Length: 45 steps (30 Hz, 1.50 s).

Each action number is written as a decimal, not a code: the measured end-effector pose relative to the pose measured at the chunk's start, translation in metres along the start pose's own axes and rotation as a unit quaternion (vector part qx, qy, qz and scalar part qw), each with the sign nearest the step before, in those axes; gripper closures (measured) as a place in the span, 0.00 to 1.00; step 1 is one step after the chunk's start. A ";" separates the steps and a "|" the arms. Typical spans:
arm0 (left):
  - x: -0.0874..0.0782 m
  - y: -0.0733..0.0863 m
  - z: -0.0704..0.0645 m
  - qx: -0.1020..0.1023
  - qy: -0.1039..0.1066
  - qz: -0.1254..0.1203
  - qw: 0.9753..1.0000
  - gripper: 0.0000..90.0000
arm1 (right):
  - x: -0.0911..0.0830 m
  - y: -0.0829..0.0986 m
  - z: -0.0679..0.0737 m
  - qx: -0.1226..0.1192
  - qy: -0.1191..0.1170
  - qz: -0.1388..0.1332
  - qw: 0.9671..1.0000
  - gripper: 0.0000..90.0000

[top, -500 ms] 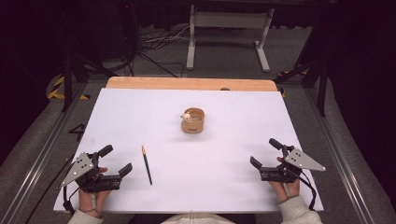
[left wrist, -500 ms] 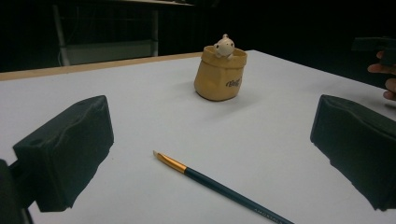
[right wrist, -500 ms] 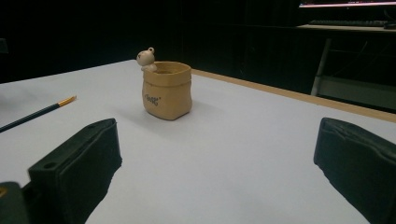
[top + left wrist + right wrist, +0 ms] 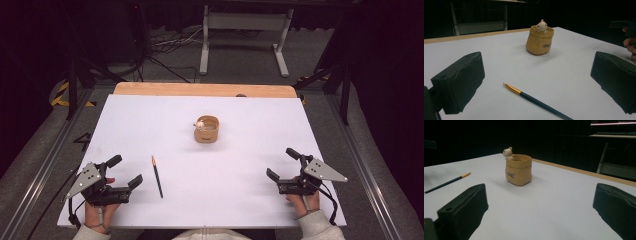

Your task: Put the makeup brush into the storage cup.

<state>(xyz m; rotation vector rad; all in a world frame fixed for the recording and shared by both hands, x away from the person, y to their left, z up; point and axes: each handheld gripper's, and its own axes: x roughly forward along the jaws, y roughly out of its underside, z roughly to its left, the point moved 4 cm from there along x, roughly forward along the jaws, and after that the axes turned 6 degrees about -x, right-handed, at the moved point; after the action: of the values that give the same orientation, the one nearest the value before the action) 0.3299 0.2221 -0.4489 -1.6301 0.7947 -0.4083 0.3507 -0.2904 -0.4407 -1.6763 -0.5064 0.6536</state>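
Both tools released, resting at the near edge of the counter (image 4: 150, 125).
Left tool (image 4: 125, 172) just beside the paintbrush (image 4: 157, 176); right tool (image 4: 284, 165) well apart; tan pot (image 4: 207, 130) mid-counter.

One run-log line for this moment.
left gripper: open, empty, beside paintbrush | right gripper: open, empty | tan pot: upright, mid-table, untouched | paintbrush: flat on white table

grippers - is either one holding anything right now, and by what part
Nothing is held. The left gripper and right gripper are both open and empty; the paintbrush lies untouched on the table.
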 end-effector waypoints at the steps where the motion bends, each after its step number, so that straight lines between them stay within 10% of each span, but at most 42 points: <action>1: 0.000 -0.001 0.000 0.001 0.000 0.000 1.000 0.00 | 0.000 0.000 0.000 -0.003 0.000 0.001 1.000 0.00; 17: 0.015 -0.015 -0.002 -0.028 0.015 -0.006 0.999 0.00 | -0.001 -0.002 0.000 -0.018 0.009 -0.004 1.000 0.00; 36: 0.038 -0.034 -0.007 -0.007 0.020 -0.001 1.000 0.00 | -0.002 -0.004 0.001 -0.018 0.000 -0.015 1.000 0.00; 45: 0.048 -0.037 -0.010 0.001 0.012 0.044 0.999 0.00 | -0.001 -0.005 0.001 -0.022 -0.004 -0.016 1.000 0.00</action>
<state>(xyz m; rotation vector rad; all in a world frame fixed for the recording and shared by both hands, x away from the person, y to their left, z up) 0.3667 0.1834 -0.4184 -1.5844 0.8806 -0.3659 0.3492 -0.2893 -0.4362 -1.7045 -0.5557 0.6306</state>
